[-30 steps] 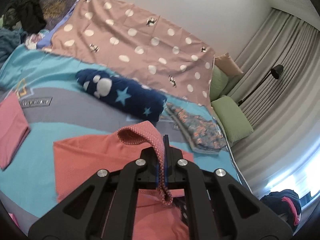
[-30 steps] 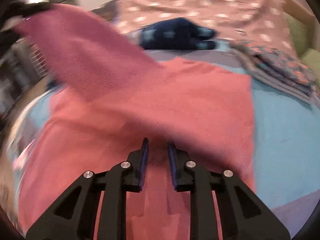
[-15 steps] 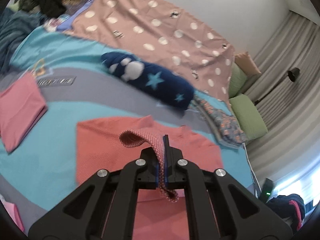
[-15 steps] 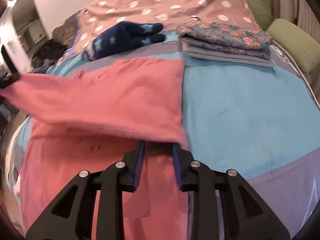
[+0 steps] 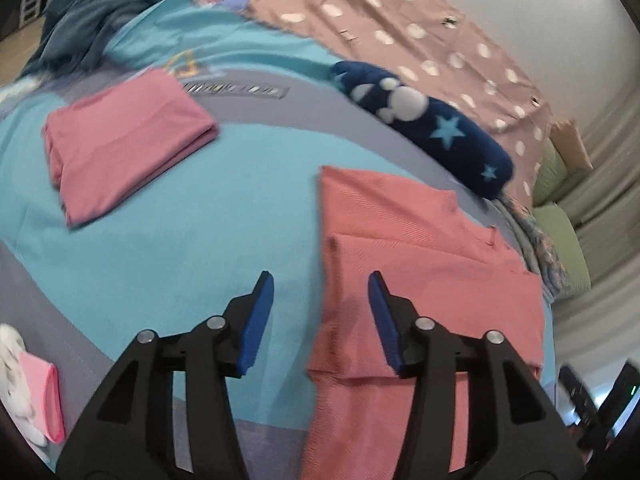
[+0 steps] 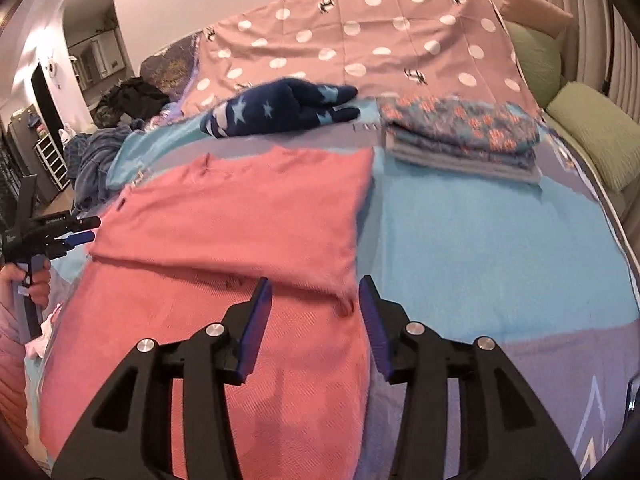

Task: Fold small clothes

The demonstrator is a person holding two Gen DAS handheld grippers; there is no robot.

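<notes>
A coral-red garment [image 5: 420, 248] lies flat on the bed, its far part folded back over its near part; it also shows in the right wrist view [image 6: 240, 220]. My left gripper [image 5: 320, 288] is open and empty, hovering over the garment's left edge. My right gripper [image 6: 314, 292] is open and empty, just above the folded layer's near right corner. The left gripper [image 6: 76, 234] also shows at the far left of the right wrist view.
A folded pink garment [image 5: 124, 140] lies to the left. A navy star-patterned roll [image 5: 432, 128] and a stack of folded floral clothes [image 6: 460, 136] lie behind. A dotted pink sheet [image 6: 360, 36], green pillows [image 6: 592, 128], and a dark clothes heap [image 5: 92, 12] surround them.
Both grippers have opened and let go of the coral garment's edge. The lifted part now lies folded flat over the rest, and both grippers have drawn back.
</notes>
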